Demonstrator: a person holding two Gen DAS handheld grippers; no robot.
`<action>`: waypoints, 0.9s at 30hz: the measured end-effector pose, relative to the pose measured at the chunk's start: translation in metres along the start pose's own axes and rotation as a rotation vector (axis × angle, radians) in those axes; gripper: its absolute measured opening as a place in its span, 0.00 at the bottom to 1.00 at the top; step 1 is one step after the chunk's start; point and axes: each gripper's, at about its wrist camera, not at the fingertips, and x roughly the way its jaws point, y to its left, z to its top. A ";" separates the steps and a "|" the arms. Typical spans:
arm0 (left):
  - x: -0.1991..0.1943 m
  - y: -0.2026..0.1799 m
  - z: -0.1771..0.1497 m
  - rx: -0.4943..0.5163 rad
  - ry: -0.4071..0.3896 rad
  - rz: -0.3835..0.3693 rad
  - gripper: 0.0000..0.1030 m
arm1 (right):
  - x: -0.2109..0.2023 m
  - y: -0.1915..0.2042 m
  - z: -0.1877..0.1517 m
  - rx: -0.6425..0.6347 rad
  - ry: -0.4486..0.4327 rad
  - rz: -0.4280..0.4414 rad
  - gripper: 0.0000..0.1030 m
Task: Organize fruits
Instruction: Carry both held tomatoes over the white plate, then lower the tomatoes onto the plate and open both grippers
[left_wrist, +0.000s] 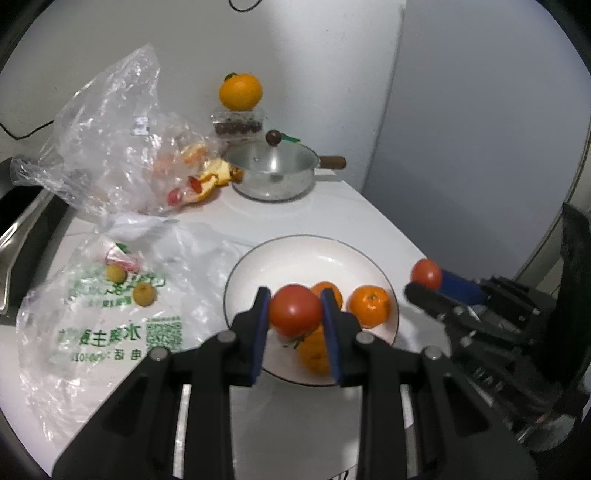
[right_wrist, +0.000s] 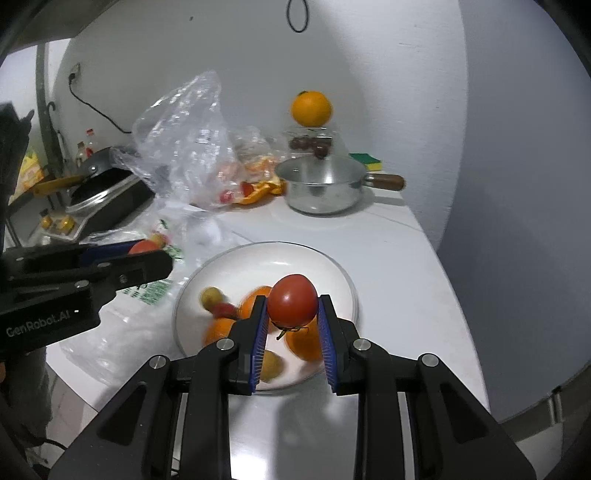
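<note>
My left gripper (left_wrist: 295, 295) is shut on a red tomato (left_wrist: 295, 314), held above the near part of a white plate (left_wrist: 303, 251). Three oranges lie on that plate, one of them at the right (left_wrist: 370, 305). My right gripper (right_wrist: 292, 299) is shut on a second red tomato (right_wrist: 291, 301) over the same plate (right_wrist: 273, 258), which here shows blurred oranges (right_wrist: 304, 345) and small yellow fruits (right_wrist: 210, 295). Each gripper shows in the other's view: the right one (left_wrist: 424, 281) beyond the plate's right rim, the left one (right_wrist: 147, 254) left of the plate.
Crumpled clear plastic bags (left_wrist: 110, 147) lie left of the plate, one with small yellow fruits (left_wrist: 144, 293) and peel. A lidded steel pot (left_wrist: 273, 170) stands behind, and an orange (left_wrist: 240, 91) sits on a clear box. A dark appliance (right_wrist: 107, 192) is at the left; the counter edge runs close on the right.
</note>
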 end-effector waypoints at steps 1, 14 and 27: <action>0.003 -0.002 -0.001 0.006 0.004 -0.002 0.27 | -0.001 -0.004 -0.001 0.001 -0.001 -0.002 0.27; 0.038 -0.003 -0.006 0.041 0.059 0.017 0.27 | 0.028 -0.032 -0.009 0.007 0.043 0.044 0.27; 0.086 0.010 0.012 0.018 0.074 0.065 0.27 | 0.076 -0.036 0.010 0.016 0.078 0.096 0.27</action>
